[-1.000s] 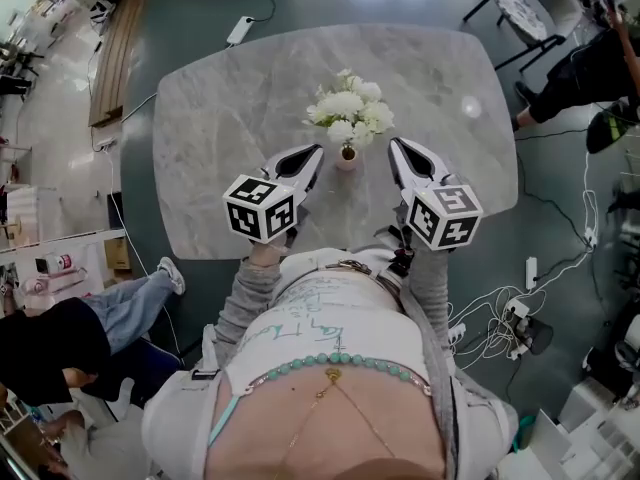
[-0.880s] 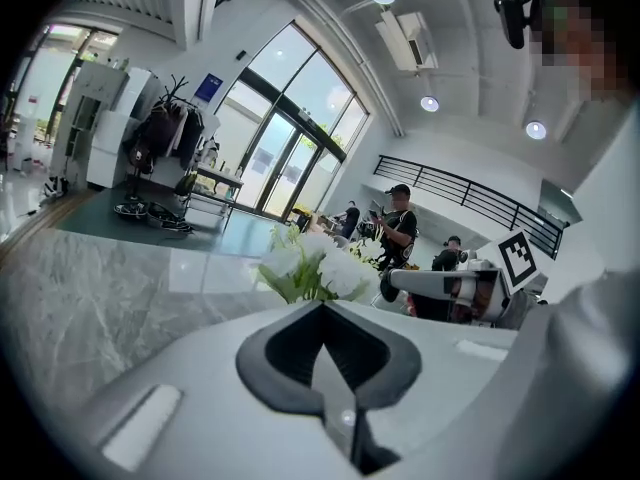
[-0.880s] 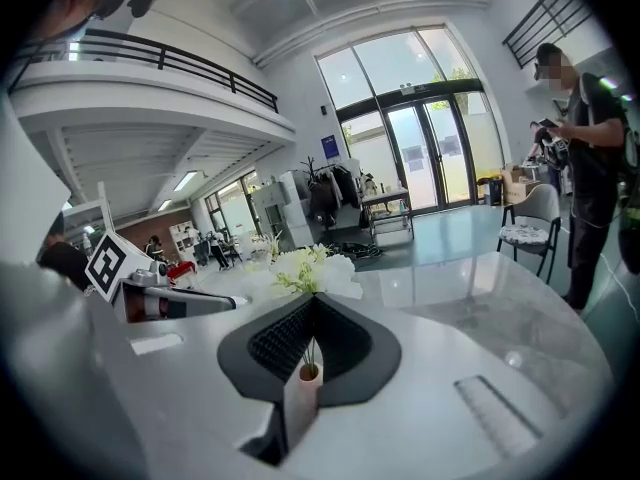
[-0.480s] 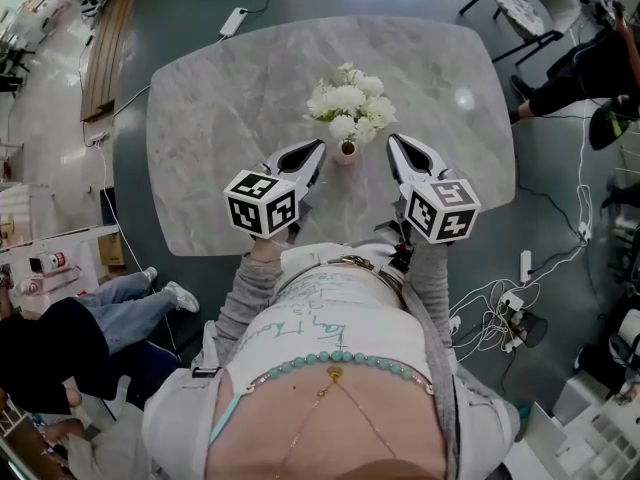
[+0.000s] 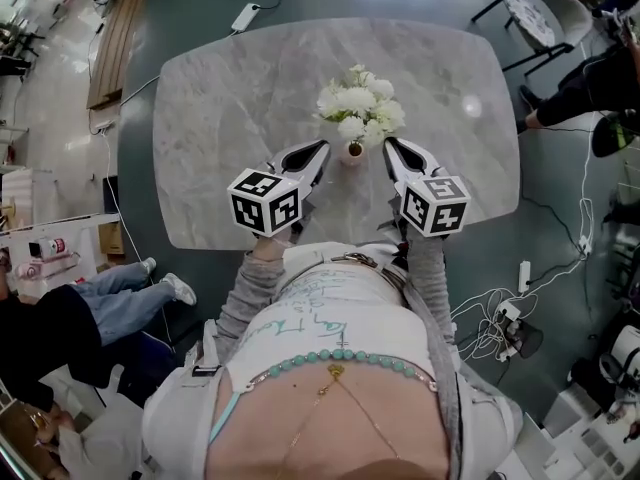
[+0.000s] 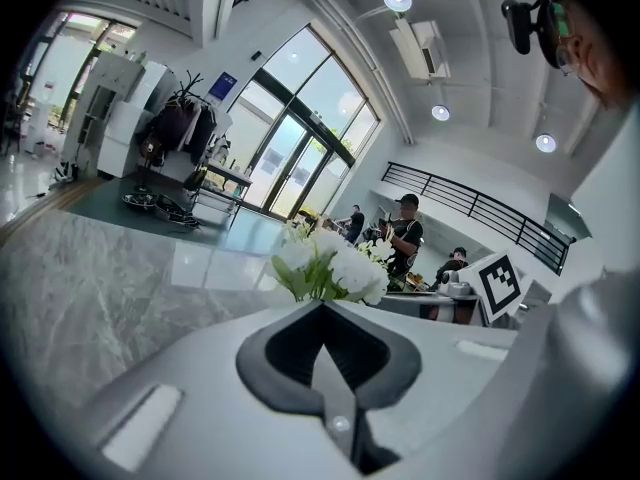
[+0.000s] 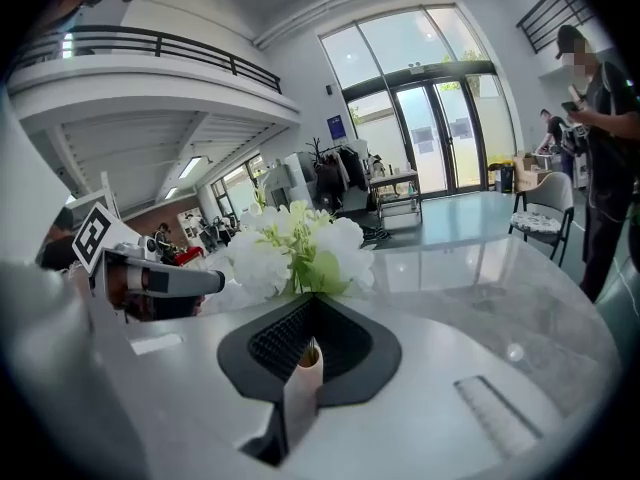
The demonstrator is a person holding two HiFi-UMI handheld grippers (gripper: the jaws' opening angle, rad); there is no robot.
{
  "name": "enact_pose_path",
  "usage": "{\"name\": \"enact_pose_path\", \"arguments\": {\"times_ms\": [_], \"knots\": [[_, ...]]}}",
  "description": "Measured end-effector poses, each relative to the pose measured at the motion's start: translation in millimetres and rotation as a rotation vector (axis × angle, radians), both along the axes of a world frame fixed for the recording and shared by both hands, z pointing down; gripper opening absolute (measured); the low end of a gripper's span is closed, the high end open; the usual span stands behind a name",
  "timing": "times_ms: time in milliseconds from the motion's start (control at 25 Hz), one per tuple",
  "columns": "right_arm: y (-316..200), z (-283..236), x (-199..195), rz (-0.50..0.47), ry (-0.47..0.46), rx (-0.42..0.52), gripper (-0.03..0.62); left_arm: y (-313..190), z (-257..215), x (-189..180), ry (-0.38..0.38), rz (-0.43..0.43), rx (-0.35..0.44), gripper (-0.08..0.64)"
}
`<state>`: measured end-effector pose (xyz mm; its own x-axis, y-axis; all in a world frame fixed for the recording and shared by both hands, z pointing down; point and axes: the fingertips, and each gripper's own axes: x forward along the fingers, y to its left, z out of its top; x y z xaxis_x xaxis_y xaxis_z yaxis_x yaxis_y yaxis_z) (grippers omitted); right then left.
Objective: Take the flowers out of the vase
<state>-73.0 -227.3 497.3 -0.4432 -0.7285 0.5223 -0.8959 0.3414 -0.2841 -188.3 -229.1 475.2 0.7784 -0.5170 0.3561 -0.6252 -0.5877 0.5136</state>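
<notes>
So the flowers are in the vase, a bunch of white blooms with green leaves standing upright in a small pale pinkish vase. It sits roughly mid-desk, a bit closer to the near edge where the person stands than to the far one. The desk is grey marble with rounded corners and there's nothing else on it that I can make out. The left gripper hangs over the near half of the desk just left of the vase, pointing at it on a slight downward slant. In its own view the jaws are closed tip to tip with nothing pinched, and the blooms poke up right behind the tips. The right gripper mirrors it on the other side, just right of the vase, and it's angled down too. Its jaws are also pressed together and holding nothing. In the right gripper view the vase's neck and a stem show through the cutout behind the tips, with the flowers right above. Neither gripper looks like it's touching the flowers, though the tips are close to the vase. Off past the far right corner there's a chair on the floor.
</notes>
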Motion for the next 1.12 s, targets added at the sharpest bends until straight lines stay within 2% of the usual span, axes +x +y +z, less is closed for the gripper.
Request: {"name": "enact_pose_path", "arguments": {"times_ms": [360, 760, 1120], "knots": [[-1.8, 23.2, -10.7, -0.063, 0.018, -0.043, 0.028, 2.7, 5.0, -0.1, -0.012, 0.001, -0.01, 0.0], [-5.4, 38.5, -23.5, -0.098, -0.078, -0.076, 0.027, 5.0, 6.0, -1.5, -0.009, -0.019, -0.02, 0.0], [-9.8, 46.2, -31.9, -0.146, -0.035, -0.094, 0.028, 5.9, 9.6, -4.0, -0.007, -0.038, -0.031, 0.0]]}}
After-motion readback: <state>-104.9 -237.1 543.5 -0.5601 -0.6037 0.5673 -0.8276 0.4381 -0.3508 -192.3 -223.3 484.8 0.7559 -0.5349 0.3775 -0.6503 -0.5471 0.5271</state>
